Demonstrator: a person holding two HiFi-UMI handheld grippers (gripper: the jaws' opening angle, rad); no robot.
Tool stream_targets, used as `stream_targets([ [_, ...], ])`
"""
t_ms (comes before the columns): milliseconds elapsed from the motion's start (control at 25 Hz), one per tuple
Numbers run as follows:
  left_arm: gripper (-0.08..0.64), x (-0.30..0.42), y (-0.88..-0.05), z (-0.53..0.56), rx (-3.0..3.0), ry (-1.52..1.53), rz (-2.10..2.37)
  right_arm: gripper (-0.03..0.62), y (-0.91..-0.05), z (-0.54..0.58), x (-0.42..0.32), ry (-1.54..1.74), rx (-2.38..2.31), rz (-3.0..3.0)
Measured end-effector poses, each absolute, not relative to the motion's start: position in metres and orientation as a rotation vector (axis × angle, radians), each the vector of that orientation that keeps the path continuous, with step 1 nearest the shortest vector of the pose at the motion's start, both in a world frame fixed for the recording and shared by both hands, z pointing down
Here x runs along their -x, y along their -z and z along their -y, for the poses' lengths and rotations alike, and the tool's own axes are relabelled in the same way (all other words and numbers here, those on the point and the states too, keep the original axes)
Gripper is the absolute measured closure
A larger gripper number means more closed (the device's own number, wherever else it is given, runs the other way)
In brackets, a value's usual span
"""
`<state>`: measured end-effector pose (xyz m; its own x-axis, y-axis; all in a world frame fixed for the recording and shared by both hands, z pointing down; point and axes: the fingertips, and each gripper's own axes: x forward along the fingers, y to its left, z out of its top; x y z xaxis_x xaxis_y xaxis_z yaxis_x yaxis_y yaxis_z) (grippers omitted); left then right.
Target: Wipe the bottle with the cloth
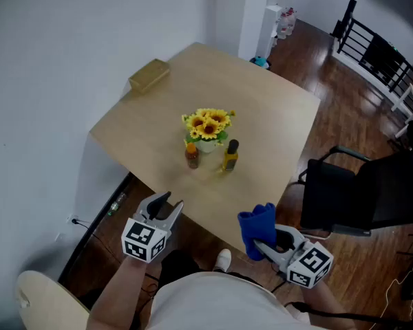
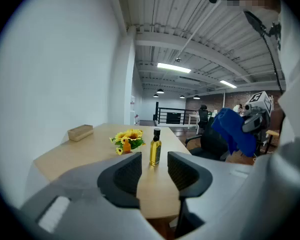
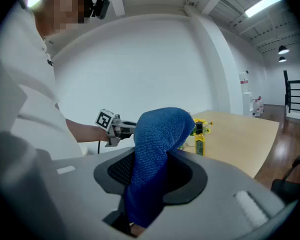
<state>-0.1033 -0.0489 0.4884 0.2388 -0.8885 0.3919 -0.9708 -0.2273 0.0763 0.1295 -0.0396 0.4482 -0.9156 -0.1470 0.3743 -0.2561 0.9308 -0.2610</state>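
Cloth point(image 3: 155, 149) hides most of what matters on the right gripper point(image 3: 151, 176). In the right gripper view the blue terry fabric is clamped between the two jaws and flops up over them, so the pads are mostly covered and part of the table beyond is blocked. Only a sliver of the oil bottle point(image 3: 199, 144) peeks out past the cloth's right edge. In the head view the cloth point(image 1: 256, 225) stands up from that gripper point(image 1: 261, 243), just off the near edge of the table point(image 1: 282, 108), so the jaw tips can't be made out there either.

Over on the other side, the left gripper point(image 2: 154, 170) is easy to read: jaws spread apart, gripping nothing. The oil bottle point(image 2: 155, 147) shows in the gap well beyond them. From the head view the left gripper point(image 1: 171, 203) hangs over the table's near edge.

As for the oil bottle point(image 1: 230, 155) itself, it's small, slim and upright, with yellow-green oil, a black cap and a label too small to read. It sits about mid-table, just right of a smaller orange bottle point(image 1: 192, 157), both on the near side of a little pot of sunflowers point(image 1: 208, 124). Can't tell if it touches the pot. A tan box point(image 1: 149, 75) sits at the far left corner, and a black chair point(image 1: 358, 198) stands right of the table.
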Motion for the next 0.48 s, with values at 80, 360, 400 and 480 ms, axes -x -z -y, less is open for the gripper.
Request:
stream_targets([
  [80, 0.371, 0.121, -0.502, 0.084, -2.202, -0.422, 1.713, 0.437, -0.451, 0.064, -0.131, -0.422, -0.370, 2.721],
  [360, 0.336, 0.166, -0.547, 0.194, -2.232, -0.565, 1.612, 0.436, -0.445, 0.109, -0.120, -0.501, -0.721, 2.688],
  [400, 0.336, 0.168, -0.554, 0.207, -2.247, -0.579, 1.579, 0.436, -0.445, 0.109, -0.115, -0.505, -0.762, 2.677],
  [480, 0.336, 0.167, -0.565, 0.228, -2.287, -0.606, 1.498, 0.436, -0.443, 0.108, -0.101, -0.509, -0.827, 2.660],
])
